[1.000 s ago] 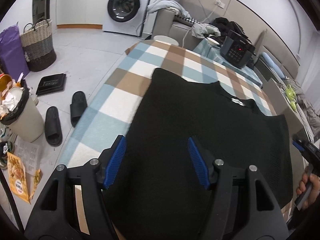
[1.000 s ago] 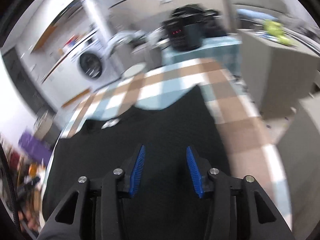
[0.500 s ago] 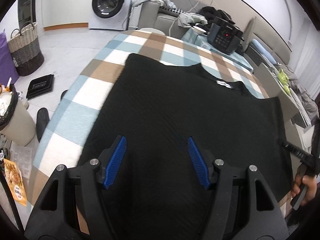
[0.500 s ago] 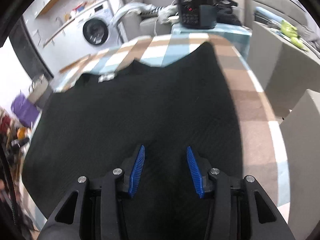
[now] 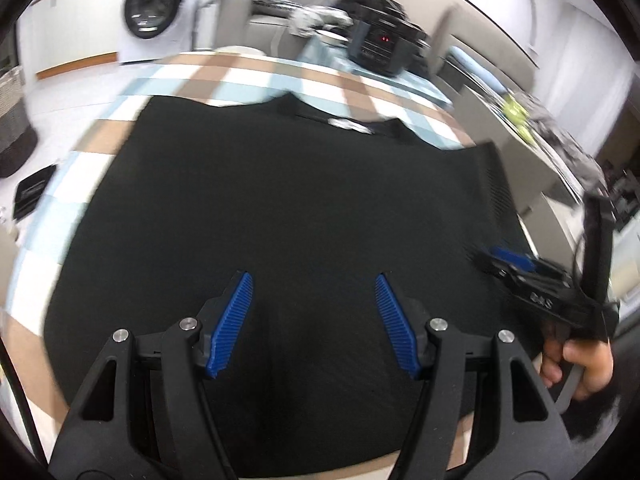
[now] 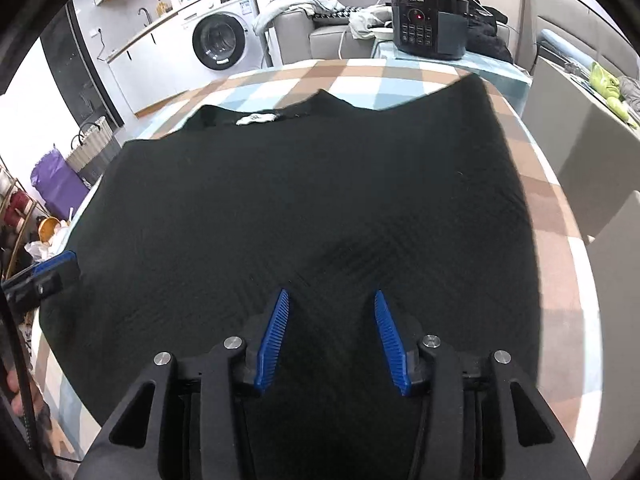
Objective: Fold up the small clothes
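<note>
1. The black garment [image 6: 304, 200] lies flat on a table under a checked cloth [image 6: 560, 248] of brown, pale blue and white squares. It sits under and ahead of both pairs of fingers and covers most of the tabletop.
2. Ahead of the right gripper [image 6: 331, 336] the fabric runs up to the neckline, with bare checked cloth past it. To the right of its fingers the garment's side edge runs close along the table's curved rim, with a narrow strip of cloth left bare.
3. To the left of the left gripper [image 5: 314, 322] the garment's other side edge leaves a wider band of checked cloth before the table drops away to a pale floor.
4. The garment is a dark knit with fine ribbing. It is broad and roughly rectangular, with a dipped collar and a small white label [image 6: 256, 119] at the neck, far ahead of the fingers.
5. A shallow ripple in the knit shows just ahead of the right fingers; elsewhere it lies smooth.
6. Both grippers have black arms with ridged blue pads. The left gripper's fingers stand spread wide over the fabric with nothing between them. The right gripper's stand apart too, narrower, also with nothing pinched.
7. In the left wrist view the right gripper shows far right of the fingers, by the garment's edge, held by a hand [image 5: 576, 364].
8. Beyond the table stand a washing machine [image 6: 222, 40], a grey sofa and a black cooker [image 6: 428, 24].
</note>
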A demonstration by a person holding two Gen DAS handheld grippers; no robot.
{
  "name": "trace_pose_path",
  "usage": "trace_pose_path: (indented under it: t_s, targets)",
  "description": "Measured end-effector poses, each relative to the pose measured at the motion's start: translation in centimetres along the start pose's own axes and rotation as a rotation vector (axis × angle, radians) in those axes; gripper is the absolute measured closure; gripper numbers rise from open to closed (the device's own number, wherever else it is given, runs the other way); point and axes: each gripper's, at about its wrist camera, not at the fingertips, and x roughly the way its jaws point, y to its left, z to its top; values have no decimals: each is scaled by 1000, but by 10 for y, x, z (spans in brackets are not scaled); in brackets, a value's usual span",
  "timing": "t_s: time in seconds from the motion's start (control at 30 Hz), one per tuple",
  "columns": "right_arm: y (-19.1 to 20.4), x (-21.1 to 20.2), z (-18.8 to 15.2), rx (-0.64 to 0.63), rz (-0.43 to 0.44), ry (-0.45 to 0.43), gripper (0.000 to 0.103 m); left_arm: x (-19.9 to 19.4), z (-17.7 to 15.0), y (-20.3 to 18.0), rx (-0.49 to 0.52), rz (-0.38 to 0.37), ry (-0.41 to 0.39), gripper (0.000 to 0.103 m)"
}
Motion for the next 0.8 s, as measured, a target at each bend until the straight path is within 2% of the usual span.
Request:
trace_pose_path:
  t_s: [0.13,0.23,0.33,0.43,0.53,0.63,0.7,0.73,0.8]
  targets:
    - [-23,-11,-6,55,-17,11,57,14,-9,-37,56,-55,30,42]
    - [-40,-17,1,138,-31,-19,57,24,-17,-66,101,-109,56,42]
    - [-55,-14,25,226,-38,-77,57,33,-28,-93,166,-152,73,42]
    - [-65,-13,50,311,-14,-129,57,44,-42,-113,234,-133,109,42]
    - [-71,-5,73,328,-24,-165,57,46,-51,-119,271,-118,99,39]
    - [-81,11,92,334,-61,-149,57,45,-54,-119,280,-127,99,39]
    - [-94,23,95,345,-115,-110,57,46,-54,-119,279,-138,103,39]
    - [-102,30,94,364,-119,-85,60,46,-53,-117,276,-149,105,39]
    - [-104,30,92,361,-104,-99,60,46,-52,-114,270,-164,107,39]
